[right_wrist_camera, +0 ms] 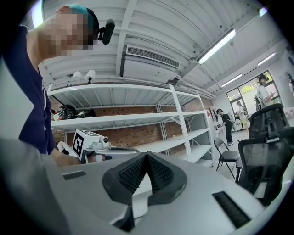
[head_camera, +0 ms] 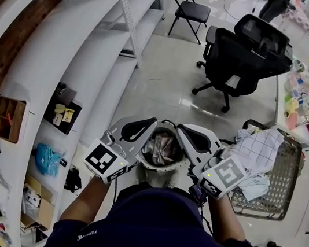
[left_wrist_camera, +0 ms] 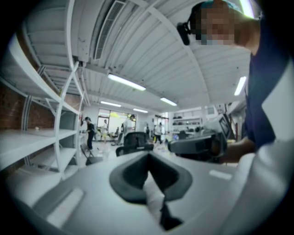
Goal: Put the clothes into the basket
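A round white tub (head_camera: 159,165) sits just in front of me with a crumpled grey cloth (head_camera: 162,147) inside. My left gripper (head_camera: 153,122) and right gripper (head_camera: 180,128) face each other across its far rim, tips nearly meeting. Each gripper's jaws are shut, as the left gripper view (left_wrist_camera: 148,156) and right gripper view (right_wrist_camera: 147,155) show. I cannot tell whether they pinch the thin rim (right_wrist_camera: 115,149). To the right stands a wire basket (head_camera: 284,188) holding a white checked cloth (head_camera: 258,149) and a pale blue garment (head_camera: 255,187).
White metal shelving (head_camera: 96,51) runs along the left, its lower shelves holding boxes and bags. A black office chair (head_camera: 245,53) and a folding chair (head_camera: 188,8) stand ahead on the pale floor. A cluttered table (head_camera: 305,98) is at the right. People stand far off.
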The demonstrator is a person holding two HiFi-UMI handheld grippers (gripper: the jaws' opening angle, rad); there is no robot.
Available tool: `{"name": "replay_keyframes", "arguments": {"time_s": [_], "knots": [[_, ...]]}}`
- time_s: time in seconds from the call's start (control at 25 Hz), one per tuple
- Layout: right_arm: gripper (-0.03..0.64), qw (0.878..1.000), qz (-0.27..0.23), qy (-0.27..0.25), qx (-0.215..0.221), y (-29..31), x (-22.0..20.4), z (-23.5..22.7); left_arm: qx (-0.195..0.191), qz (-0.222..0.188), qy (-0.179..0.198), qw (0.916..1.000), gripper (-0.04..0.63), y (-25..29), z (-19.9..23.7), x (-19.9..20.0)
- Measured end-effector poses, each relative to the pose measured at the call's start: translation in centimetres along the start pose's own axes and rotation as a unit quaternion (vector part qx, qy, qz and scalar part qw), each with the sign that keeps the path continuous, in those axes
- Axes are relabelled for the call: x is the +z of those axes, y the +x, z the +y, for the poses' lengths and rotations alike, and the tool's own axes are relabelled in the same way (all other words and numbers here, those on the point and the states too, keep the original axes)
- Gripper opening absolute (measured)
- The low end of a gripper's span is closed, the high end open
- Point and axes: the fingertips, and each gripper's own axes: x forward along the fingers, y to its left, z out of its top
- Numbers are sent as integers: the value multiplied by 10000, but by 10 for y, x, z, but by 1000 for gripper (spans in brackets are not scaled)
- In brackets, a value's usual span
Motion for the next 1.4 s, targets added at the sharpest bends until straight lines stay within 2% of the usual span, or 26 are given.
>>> {"name": "replay_keyframes", "arguments": {"time_s": [0.16, 1.4], "knots": [[8, 9999, -21, 130, -45, 2, 1, -3, 2, 77, -23, 10000, 5, 3, 2, -5], [8, 9998, 165, 138, -30, 6, -13, -20, 45, 21, -192, 9998, 5, 22, 6, -12]]}}
